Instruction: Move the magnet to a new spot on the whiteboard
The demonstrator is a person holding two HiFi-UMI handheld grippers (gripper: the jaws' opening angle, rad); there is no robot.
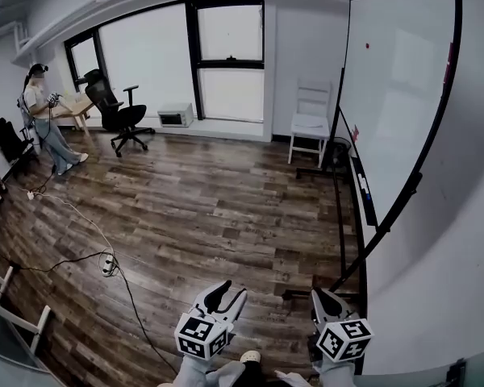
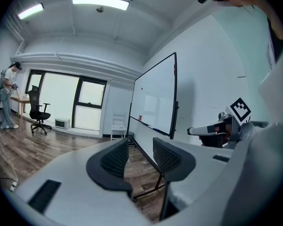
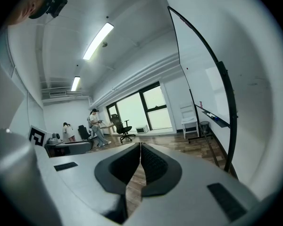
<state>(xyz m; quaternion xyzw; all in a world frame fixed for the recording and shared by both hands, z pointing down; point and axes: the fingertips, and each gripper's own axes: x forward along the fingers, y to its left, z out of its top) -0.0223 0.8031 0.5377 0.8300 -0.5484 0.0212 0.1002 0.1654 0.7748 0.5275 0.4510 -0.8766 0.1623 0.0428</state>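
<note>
Nearest, at six o'clock, the two grippers were held low and side by side over the wooden floor point(image 1: 202, 216). The left gripper point(image 1: 226, 291) had its fingers spread apart with nothing between them. The right gripper point(image 1: 322, 294), just beside it toward five o'clock, had its fingers pressed together tip to tip, with nothing caught in them either. At about eight o'clock a dark cable point(image 1: 73, 258) ran across the boards to a power strip point(image 1: 107, 266). From four o'clock up to one o'clock the whiteboard point(image 1: 403, 111) stood upright in its black frame along the right-hand wall, with a tray point(image 1: 363, 188) of markers at its lower edge. The magnet point(image 1: 366, 45), a small red dot, sat high on the board near its far edge, at roughly one o'clock, well apart from both grippers. Past the board a white chair point(image 1: 310, 123) stood against the back wall. At twelve o'clock were the big windows point(image 1: 230, 55), with a microwave point(image 1: 175, 115) below them at eleven, then a black office chair point(image 1: 117, 111). Farthest out, at ten o'clock, a person point(image 1: 44, 119) stood.
</note>
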